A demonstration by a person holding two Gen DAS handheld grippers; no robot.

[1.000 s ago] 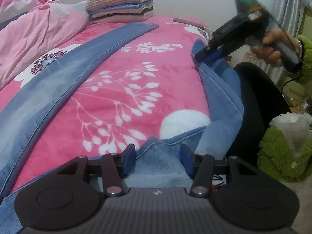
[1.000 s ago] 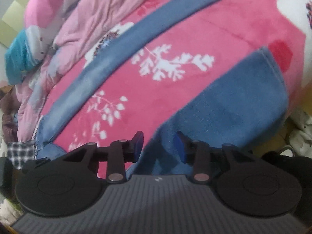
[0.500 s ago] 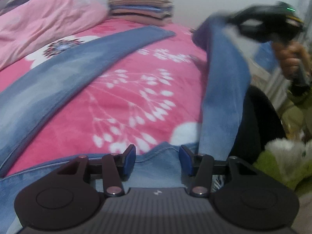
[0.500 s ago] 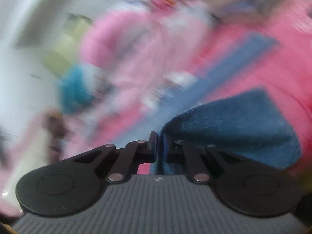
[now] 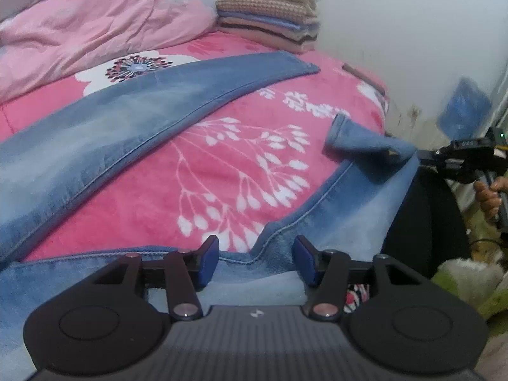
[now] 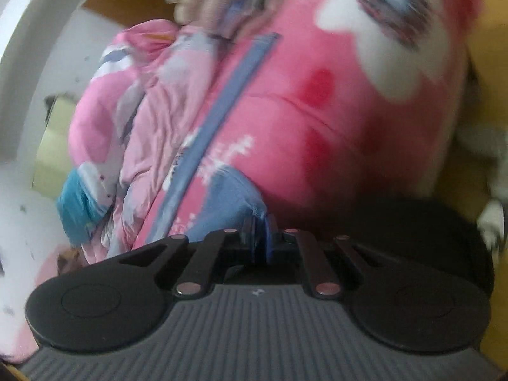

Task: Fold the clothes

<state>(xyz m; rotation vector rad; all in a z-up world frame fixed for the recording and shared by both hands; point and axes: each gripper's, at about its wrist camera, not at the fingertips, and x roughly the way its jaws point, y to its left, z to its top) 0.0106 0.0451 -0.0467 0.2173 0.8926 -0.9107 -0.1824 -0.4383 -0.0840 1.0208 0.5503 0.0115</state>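
Right claw (image 6: 258,241) has dragged near jeans leg (image 5: 358,174) back toward bed (image 5: 222,171) edge, pinched on hem. Left claw (image 5: 255,262) half-wide, opening over jeans crotch, gripping nothing. You: carry hem across onto far leg (image 5: 133,108), seams matched.

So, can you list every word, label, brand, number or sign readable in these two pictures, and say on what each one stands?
No readable text in either view.
Left claw: small pale mark on its grey body, too small to read.
Right claw: same mark in its own view, too small to read.
Right claw seen from the left view: a green light and a faint marking, too blurred to read.
Blanket: only flower patterns, no words.
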